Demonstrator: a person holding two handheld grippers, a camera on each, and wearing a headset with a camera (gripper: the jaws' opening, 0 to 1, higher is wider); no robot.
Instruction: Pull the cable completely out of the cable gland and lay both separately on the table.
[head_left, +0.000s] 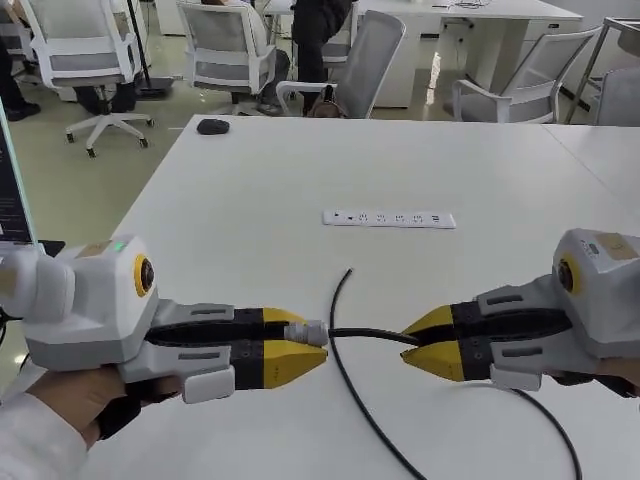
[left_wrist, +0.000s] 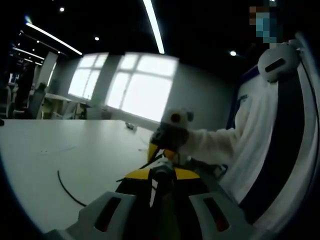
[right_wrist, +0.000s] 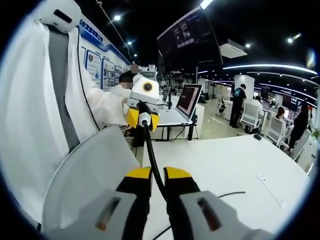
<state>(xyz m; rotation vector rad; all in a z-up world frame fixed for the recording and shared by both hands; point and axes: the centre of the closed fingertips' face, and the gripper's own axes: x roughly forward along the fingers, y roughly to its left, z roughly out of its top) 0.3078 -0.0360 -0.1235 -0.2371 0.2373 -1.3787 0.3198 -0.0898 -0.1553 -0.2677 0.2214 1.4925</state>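
Above the table's (head_left: 400, 160) near edge, the left gripper (head_left: 322, 345) and right gripper (head_left: 405, 350) face tip to tip. The right is clamped on the black cable (head_left: 365, 335) that bridges the gap between them. The left is clamped on the gland (head_left: 308, 331), which is still on the cable and held off the surface.

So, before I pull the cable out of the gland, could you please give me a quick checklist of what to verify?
1. Left gripper clamped on the cable gland: ok.
2. Right gripper shut on the cable: ok.
3. Cable straight between the two grippers: ok.
4. Cable free of the gland: not ok, it enters the gland.
5. Gland nut loosened: cannot tell.
6. Power strip out of the pull path: ok, it lies farther back on the table.
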